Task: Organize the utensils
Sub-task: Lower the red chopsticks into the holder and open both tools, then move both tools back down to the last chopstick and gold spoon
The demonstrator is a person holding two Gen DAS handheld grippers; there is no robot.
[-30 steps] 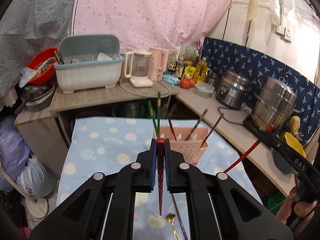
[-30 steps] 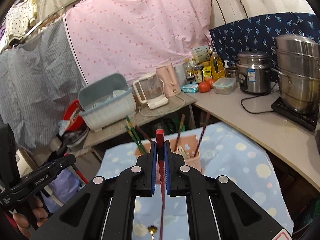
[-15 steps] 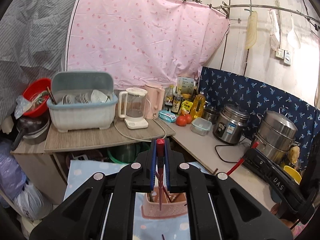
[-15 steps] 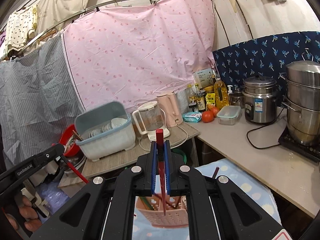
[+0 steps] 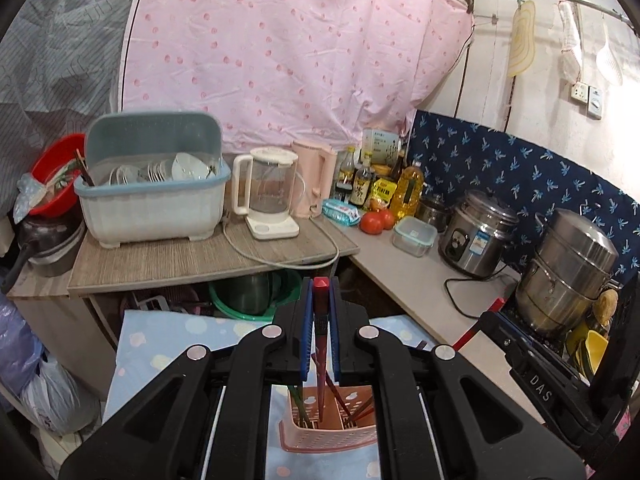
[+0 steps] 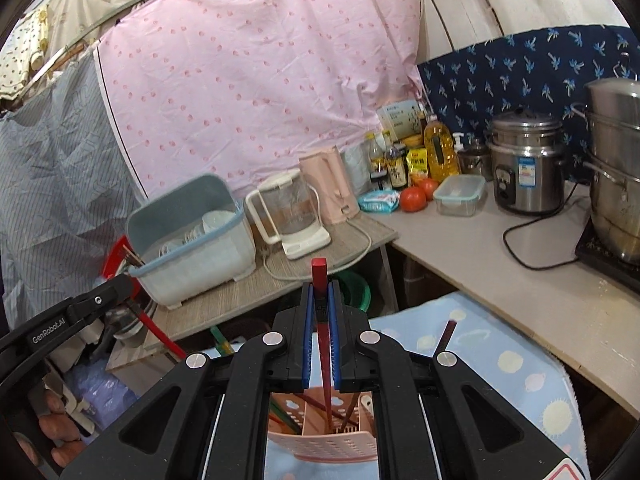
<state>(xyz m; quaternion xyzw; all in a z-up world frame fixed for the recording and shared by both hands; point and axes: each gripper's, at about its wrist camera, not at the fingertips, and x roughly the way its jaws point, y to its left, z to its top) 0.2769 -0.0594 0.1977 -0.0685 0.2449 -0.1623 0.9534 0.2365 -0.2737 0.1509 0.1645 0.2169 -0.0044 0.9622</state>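
Left wrist view: the left hand-held gripper point(image 5: 320, 316) is clamped on a red chopstick point(image 5: 320, 344), whose lower end hangs over the pink utensil basket point(image 5: 328, 436) (several chopsticks stand inside). The basket sits on the blue spotted cloth point(image 5: 160, 344) covering the bench. The other hand-held gripper shows at right.

Right wrist view: the right hand-held gripper point(image 6: 321, 320) is clamped on a second red chopstick point(image 6: 322, 344), its tip pointing down into the same basket point(image 6: 324, 444).

A pink curtain point(image 5: 288, 52) with darker pink spots, a navy cloth point(image 5: 520, 168) with blue sprigs, a pink basket point(image 5: 328, 432).
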